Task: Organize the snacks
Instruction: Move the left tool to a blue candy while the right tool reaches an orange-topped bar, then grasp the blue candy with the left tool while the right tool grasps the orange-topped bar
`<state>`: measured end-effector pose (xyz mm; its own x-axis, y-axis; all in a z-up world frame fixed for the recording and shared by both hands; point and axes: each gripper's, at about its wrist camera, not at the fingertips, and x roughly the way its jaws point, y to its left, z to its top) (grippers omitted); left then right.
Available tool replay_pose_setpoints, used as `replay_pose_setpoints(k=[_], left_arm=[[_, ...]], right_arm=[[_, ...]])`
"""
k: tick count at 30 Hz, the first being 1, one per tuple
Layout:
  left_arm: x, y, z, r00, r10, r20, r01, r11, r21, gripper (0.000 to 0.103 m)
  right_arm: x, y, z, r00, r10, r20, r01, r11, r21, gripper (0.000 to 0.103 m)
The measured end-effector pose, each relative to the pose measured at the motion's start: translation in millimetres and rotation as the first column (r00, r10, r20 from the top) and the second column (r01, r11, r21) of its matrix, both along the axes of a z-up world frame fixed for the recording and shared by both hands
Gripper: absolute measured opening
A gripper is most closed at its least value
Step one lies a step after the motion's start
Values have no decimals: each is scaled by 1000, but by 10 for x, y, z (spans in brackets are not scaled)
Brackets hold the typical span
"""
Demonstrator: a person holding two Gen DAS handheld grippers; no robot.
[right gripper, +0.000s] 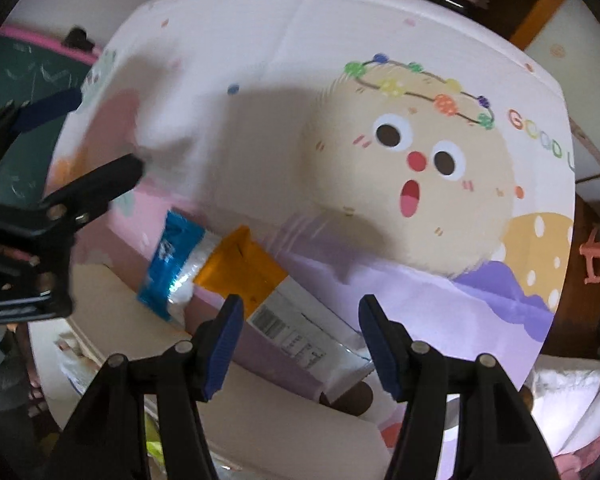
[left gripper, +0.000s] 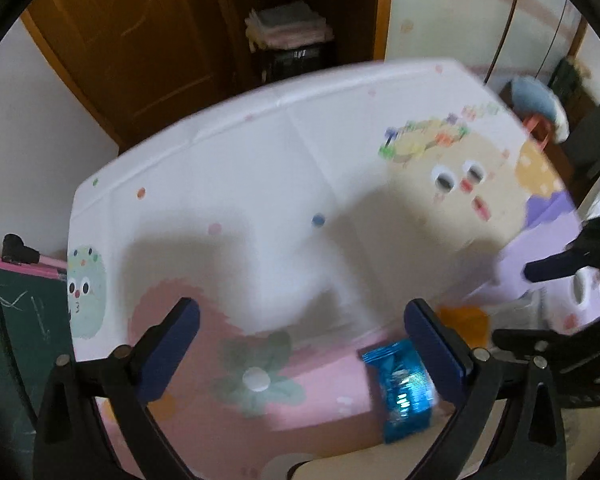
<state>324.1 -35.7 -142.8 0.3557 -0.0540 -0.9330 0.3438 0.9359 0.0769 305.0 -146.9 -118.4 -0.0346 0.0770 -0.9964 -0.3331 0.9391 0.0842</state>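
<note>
Snacks, a blue packet (right gripper: 171,265) and an orange-and-white one (right gripper: 260,284), lie touching at the tabletop's (right gripper: 260,80) near edge, neither yet sorted I judge, while left tongs (left gripper: 302,342) and right tongs (right gripper: 300,340) hang above them, gaping and empty.

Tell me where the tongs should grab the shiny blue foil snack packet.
Grip the blue foil packet across its narrow middle, coming from above: it lies flat on the cartoon tablecloth, with its far end touching the orange packet.
</note>
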Motion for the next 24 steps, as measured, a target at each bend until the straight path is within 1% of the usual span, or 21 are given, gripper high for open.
replay_pose_setpoints(k=[3,4,6,11,13,16,17,19,21,24], left_arm=[[32,53,2,1000,26,-15,-26,999,-39,97],[30,68,-13,999,34,-30,-35,999,-41,97],[8,82,-60,998,40,-56,-41,999,-19,97],[-55,160,-119,990,68,-121,-71,997,-20,97],[-94,180,-142,988,69,-141,-72,997,-19,97],[-113,201,-155,984,77,-158,-81,997,-15,97],[-102,198,-158,984,79,-161,-82,997,-12,97],[-74,179,-170,982,81,-169,-82,997,2,97],[-58,151,-196,980,72,-184,-71,997,14,97],[-14,69,-260,973,52,-223,-50,999,13,97]], right_arm=[[-71,107,-97,996,76,-49,-77,997,-17,60],[-90,126,-113,994,89,-57,-91,996,-22,60],[-96,135,-133,994,90,-68,-92,995,-26,60],[-179,233,-285,984,145,-100,-154,984,-90,60],[-234,289,-339,980,172,-97,-183,976,-120,60],[-293,353,-359,976,203,-76,-212,968,-134,61],[-313,367,-367,976,207,-69,-214,967,-136,61],[-329,381,-362,979,198,-56,-204,969,-143,56],[-317,350,-337,983,179,-44,-184,973,-140,47],[-269,205,-299,995,101,-26,-103,988,-111,41]])
